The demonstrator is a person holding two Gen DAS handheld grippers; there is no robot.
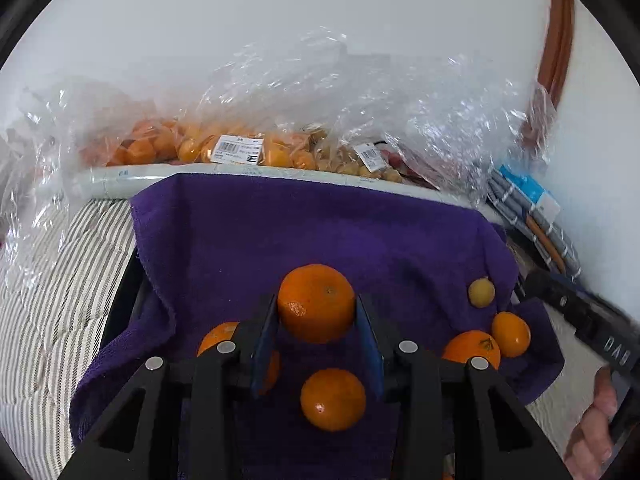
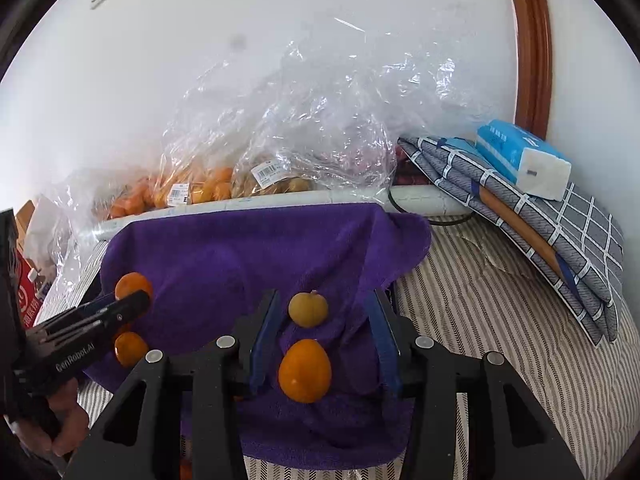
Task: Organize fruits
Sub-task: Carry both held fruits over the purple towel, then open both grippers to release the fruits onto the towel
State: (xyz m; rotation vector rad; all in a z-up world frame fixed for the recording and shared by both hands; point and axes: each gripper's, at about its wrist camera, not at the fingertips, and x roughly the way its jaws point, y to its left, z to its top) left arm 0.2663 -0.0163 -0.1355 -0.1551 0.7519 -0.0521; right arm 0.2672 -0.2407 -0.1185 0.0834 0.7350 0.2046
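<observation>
Left tongs [image 1: 316,312]: clamped on a large orange [image 1: 316,302], held above the purple towel [image 1: 280,232].
Right tongs [image 2: 324,340]: parted, gripping nothing; a small orange [image 2: 305,371] lies between them on the towel.
Yellow fruit [image 2: 308,309]: just beyond.
Bagged fruit [image 2: 200,188]: along the wall.

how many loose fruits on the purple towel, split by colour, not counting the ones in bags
Orange fruits: 5, namely the one in the left gripper, held orange, one behind its left finger, one below it, and two at right.
Yellow fruit: 1.
Total: 6 on the purple towel.
</observation>
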